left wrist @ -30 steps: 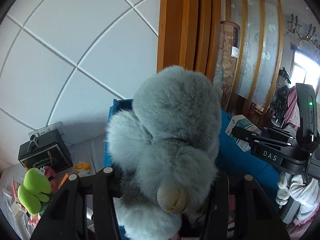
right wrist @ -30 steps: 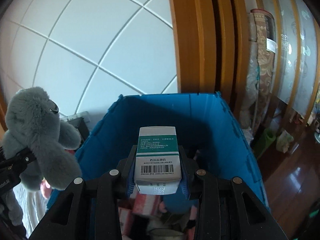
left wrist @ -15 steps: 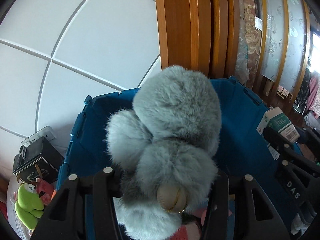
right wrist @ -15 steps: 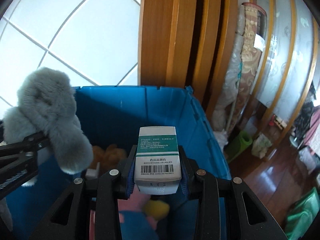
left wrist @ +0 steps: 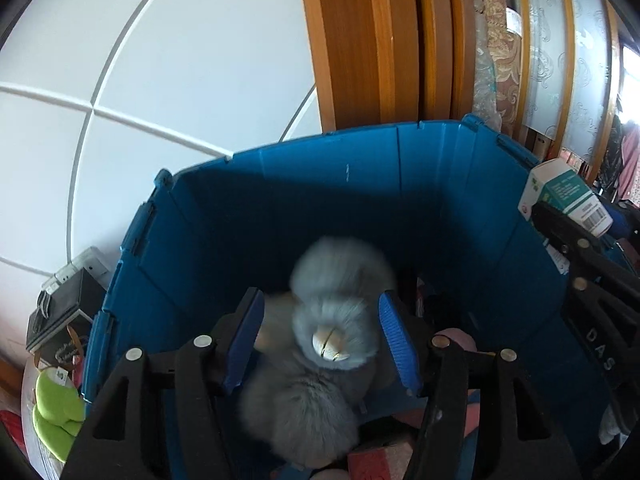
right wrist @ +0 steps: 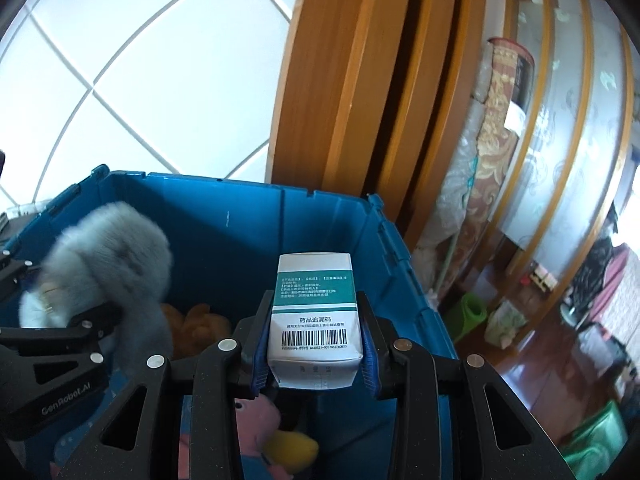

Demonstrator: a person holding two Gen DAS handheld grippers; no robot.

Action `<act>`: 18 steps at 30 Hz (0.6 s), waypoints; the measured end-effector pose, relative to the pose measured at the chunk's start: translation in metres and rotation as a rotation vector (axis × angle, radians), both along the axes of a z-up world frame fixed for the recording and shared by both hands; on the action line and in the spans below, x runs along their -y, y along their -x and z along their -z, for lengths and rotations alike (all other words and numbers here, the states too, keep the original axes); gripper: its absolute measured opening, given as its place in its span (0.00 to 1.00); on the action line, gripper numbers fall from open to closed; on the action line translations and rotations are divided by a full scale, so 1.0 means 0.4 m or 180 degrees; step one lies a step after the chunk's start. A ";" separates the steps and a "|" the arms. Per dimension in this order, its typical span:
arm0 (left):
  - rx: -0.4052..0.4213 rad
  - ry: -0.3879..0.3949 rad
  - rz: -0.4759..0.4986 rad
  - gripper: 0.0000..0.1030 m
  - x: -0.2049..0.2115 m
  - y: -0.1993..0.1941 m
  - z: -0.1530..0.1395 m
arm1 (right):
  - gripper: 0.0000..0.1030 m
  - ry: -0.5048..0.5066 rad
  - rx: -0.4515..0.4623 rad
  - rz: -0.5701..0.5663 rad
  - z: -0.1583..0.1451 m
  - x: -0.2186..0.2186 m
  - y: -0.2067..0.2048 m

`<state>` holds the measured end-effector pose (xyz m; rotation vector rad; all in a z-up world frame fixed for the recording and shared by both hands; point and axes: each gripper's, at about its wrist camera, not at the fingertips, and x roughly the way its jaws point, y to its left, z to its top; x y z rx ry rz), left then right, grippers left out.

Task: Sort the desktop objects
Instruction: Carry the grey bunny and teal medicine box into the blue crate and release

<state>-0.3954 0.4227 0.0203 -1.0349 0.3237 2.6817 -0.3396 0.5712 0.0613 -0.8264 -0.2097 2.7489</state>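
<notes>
Over the blue bin (left wrist: 400, 200), the left tool (left wrist: 320, 340) stood spread around the blurred grey plush (left wrist: 336, 320), while the right tool (right wrist: 316, 336) clenched the medicine box (right wrist: 314, 312).

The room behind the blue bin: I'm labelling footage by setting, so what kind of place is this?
Probably a lived-in home. Wooden sliding door frames with patterned frosted glass, a rolled rug propped beside them, and soft toys filling the blue bin all suggest it.

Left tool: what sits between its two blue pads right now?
The grey plush toy, blurred, lies between the spread pads of the left tool, over the blue bin. The left wrist view shows it.
</notes>
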 end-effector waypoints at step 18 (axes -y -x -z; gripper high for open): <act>-0.0069 -0.0146 -0.0136 0.74 0.032 0.007 -0.032 | 1.00 -0.0239 -0.0358 -0.0060 -0.036 0.025 -0.029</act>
